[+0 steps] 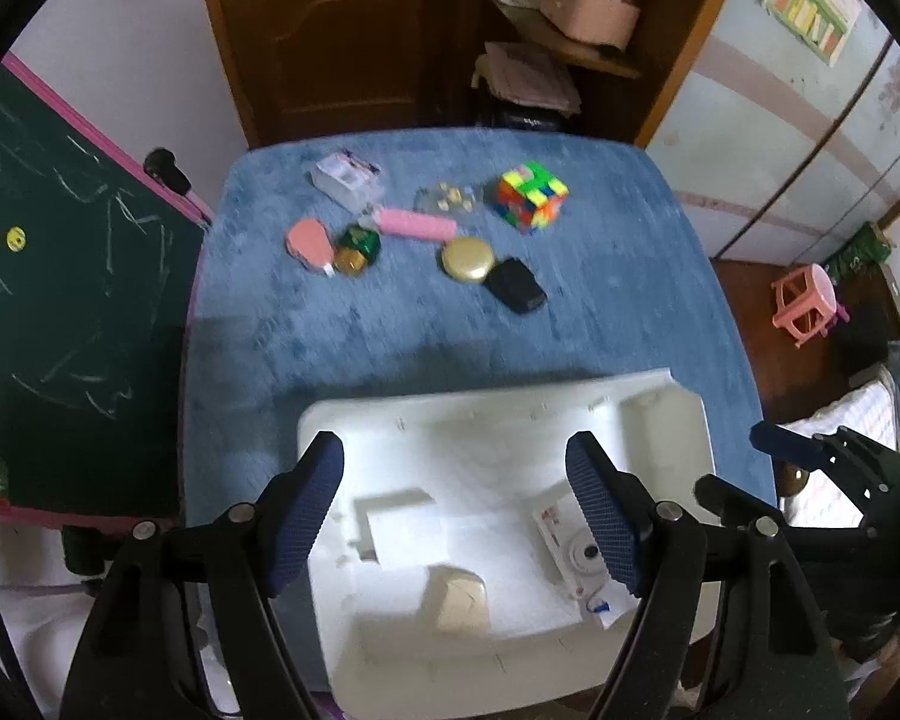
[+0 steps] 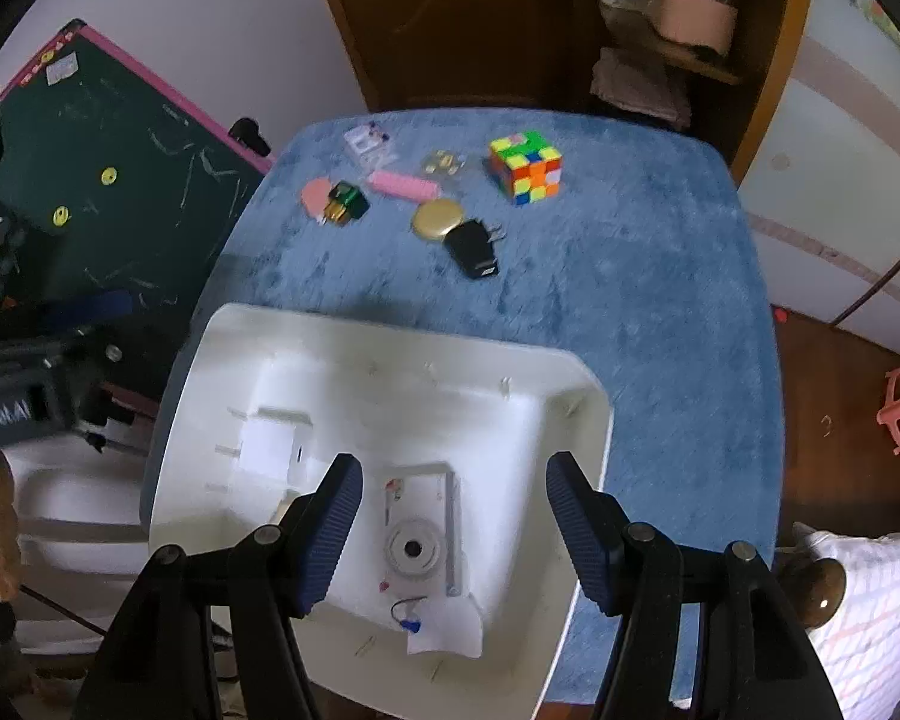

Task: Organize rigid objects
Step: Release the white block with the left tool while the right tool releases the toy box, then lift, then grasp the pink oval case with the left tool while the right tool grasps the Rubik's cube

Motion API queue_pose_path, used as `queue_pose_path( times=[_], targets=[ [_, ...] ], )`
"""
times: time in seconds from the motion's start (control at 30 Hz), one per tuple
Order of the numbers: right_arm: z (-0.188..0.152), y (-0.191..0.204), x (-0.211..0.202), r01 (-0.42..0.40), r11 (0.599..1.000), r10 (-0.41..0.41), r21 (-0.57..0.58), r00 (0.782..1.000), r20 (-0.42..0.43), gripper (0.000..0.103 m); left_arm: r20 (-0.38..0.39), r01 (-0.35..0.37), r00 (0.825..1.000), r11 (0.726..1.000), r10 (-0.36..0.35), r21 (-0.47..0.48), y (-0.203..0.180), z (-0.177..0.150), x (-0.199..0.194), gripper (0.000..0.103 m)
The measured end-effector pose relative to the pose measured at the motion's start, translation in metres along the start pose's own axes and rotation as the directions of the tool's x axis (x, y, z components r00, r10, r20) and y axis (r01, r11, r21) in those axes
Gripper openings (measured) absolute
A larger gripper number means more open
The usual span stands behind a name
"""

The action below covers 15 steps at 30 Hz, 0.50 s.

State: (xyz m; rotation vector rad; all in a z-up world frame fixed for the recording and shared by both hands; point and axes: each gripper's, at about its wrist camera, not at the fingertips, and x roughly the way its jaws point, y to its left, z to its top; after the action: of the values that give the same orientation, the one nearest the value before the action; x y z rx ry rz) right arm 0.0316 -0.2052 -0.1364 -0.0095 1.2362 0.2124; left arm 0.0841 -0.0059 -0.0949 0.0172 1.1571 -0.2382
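Observation:
A white plastic bin (image 1: pixel 666 420) (image 2: pixel 210 360) sits at the near edge of a blue table. In it lie a white toy camera (image 1: pixel 561 546) (image 2: pixel 417 540), a beige block (image 1: pixel 459 600) and a white square piece (image 1: pixel 402 531) (image 2: pixel 267 444). My left gripper (image 1: pixel 459 510) is open above the bin. My right gripper (image 2: pixel 453 522) is open over the camera, empty. Farther back lie a Rubik's cube (image 1: pixel 531 195) (image 2: pixel 525 171), a gold round tin (image 1: pixel 467 259) (image 2: pixel 437 219), a black charger (image 1: pixel 515 285) (image 2: pixel 473 249), a pink tube (image 1: pixel 417 223) (image 2: pixel 402 185), a green-gold object (image 1: pixel 357 249) (image 2: pixel 345 201), a pink piece (image 1: pixel 309 240) (image 2: pixel 313 195) and a clear box (image 1: pixel 345 177) (image 2: pixel 369 141).
A small clear packet (image 1: pixel 447 198) (image 2: pixel 444 163) lies beside the cube. A green chalkboard (image 1: pixel 60 240) (image 2: pixel 120 180) stands at the left. A wooden door and shelf stand behind the table. A pink stool (image 1: pixel 807 303) is on the floor at the right.

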Motion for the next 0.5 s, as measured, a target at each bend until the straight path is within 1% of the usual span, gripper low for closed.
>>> queue_pose_path(
  times=[0.2, 0.27, 0.4, 0.5],
  targets=[
    [0.025, -0.009, -0.013, 0.024, 1.000, -0.025, 0.007, 0.999, 0.036, 0.065, 0.046, -0.028, 0.999, 1.000, 0.028, -0.003, 0.019, 0.031, -0.014, 0.079],
    [0.037, -0.012, -0.019, 0.038, 0.999, -0.039, 0.005, 0.998, 0.052, 0.065, 0.067, -0.041, 0.997, 0.999, 0.041, -0.009, 0.029, 0.047, -0.019, 0.079],
    [0.068, -0.019, -0.029, 0.068, 0.998, -0.068, 0.002, 0.994, 0.083, 0.065, 0.091, -0.064, 0.994, 0.998, 0.065, -0.022, 0.048, 0.077, -0.020, 0.079],
    [0.098, -0.024, -0.037, 0.090, 0.996, -0.089, -0.001, 0.990, 0.110, 0.065, 0.104, -0.069, 0.992, 0.997, 0.074, -0.044, 0.062, 0.099, -0.016, 0.079]
  ],
)
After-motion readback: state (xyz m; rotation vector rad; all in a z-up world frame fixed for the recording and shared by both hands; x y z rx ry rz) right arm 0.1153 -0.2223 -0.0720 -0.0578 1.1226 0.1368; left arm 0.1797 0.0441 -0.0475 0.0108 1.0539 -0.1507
